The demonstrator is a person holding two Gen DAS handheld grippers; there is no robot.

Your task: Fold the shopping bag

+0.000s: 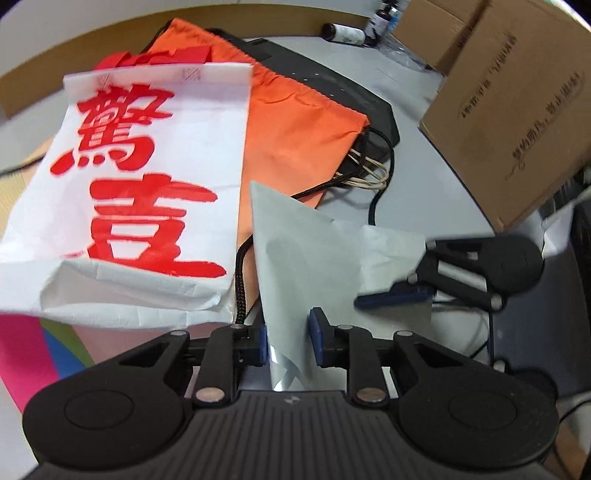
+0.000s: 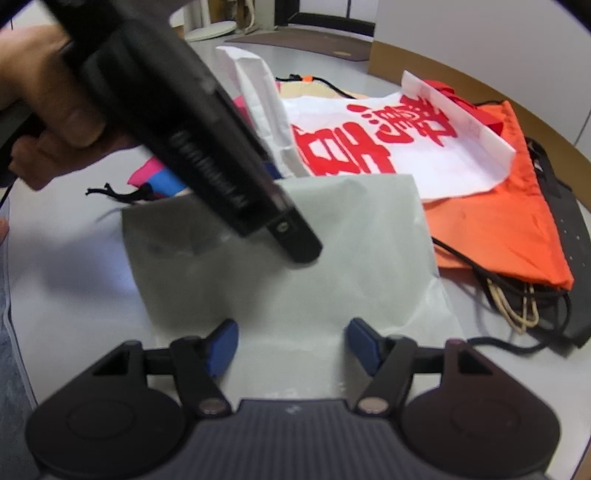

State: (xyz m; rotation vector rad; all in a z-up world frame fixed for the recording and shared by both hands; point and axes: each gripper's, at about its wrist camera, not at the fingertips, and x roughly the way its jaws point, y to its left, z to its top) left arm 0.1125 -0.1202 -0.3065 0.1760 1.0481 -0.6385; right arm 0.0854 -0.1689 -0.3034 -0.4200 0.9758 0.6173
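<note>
A pale grey-white shopping bag [image 1: 295,258] lies on the grey table, partly lifted. In the left wrist view my left gripper [image 1: 287,341] has its blue pads either side of a raised fold of this bag, with a small gap on the right side. My right gripper [image 1: 391,295] shows at the right, at the bag's far edge. In the right wrist view the bag [image 2: 369,258] lies flat in front of my right gripper [image 2: 291,345], whose jaws stand wide open over it. The left gripper's body [image 2: 207,147] crosses above the bag.
A white bag with red characters [image 1: 140,177] lies on an orange drawstring bag [image 1: 295,122] and a black case [image 1: 332,81]. Cardboard boxes [image 1: 517,110] stand at the right. Dark bottles [image 1: 343,33] stand at the back. Pink and blue bags [image 1: 33,354] lie at the left.
</note>
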